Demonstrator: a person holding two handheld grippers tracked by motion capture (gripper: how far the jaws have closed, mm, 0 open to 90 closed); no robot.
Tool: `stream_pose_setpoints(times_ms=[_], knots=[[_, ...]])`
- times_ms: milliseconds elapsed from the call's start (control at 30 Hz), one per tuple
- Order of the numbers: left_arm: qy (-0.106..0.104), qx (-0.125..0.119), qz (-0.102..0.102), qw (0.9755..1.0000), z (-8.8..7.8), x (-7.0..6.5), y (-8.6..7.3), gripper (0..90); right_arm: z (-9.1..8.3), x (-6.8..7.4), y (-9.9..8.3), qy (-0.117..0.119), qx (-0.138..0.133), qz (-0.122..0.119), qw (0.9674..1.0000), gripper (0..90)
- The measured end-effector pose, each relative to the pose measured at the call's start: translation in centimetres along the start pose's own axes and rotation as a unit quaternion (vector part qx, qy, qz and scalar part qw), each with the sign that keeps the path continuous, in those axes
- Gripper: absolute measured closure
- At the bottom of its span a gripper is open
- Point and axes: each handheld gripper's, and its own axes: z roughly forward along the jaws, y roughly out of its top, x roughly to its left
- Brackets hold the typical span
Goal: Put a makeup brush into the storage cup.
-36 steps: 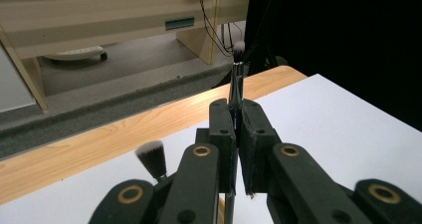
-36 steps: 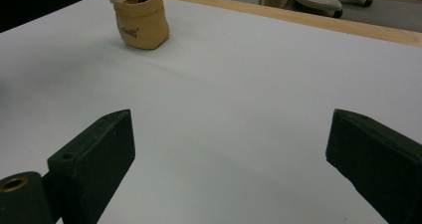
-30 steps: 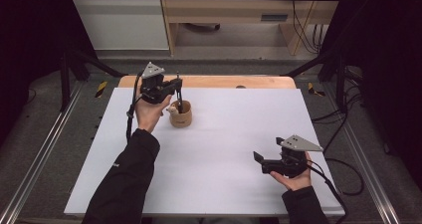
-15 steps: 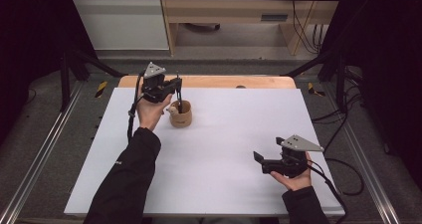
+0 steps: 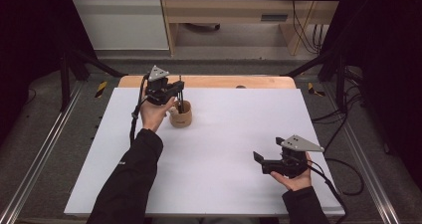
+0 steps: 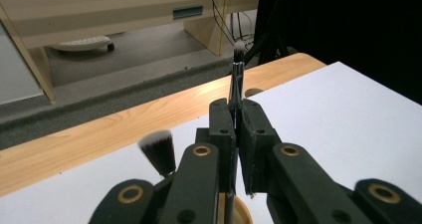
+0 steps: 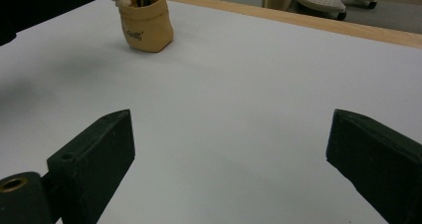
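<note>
Left claw (image 6: 238, 134) clamped on slim brush (image 6: 236, 79) over tan pot (image 5: 180, 115) (print unreadable); right claw (image 7: 229, 149) agape, empty.

You work at a table (image 5: 219, 184) whose top is covered by a white sheet (image 5: 224, 134); a strip of bare wood (image 5: 214, 81) shows along its far edge, with a small dark hole (image 5: 241, 87) in it. On the sheet, toward your far left, stands a small tan pot (image 5: 180, 117), upright, with brush handles rising from it.
</note>
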Motion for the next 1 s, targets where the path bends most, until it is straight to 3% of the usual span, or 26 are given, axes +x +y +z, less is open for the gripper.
stream_pose_setpoints(times_ms=[400, 1000], knots=[[-0.001, 0.009, -0.005, 0.9999, 0.7, 0.2, -1.6, 85.2, 0.0, 0.1, 0.0, 0.001, 0.000, -0.003, 1.0000, 5.6], [0.000, 0.019, -0.002, 0.9998, 1.2, 0.0, -2.5, 85.2, 0.0, 0.1, 0.1, 0.001, -0.001, -0.005, 1.0000, 5.5]])
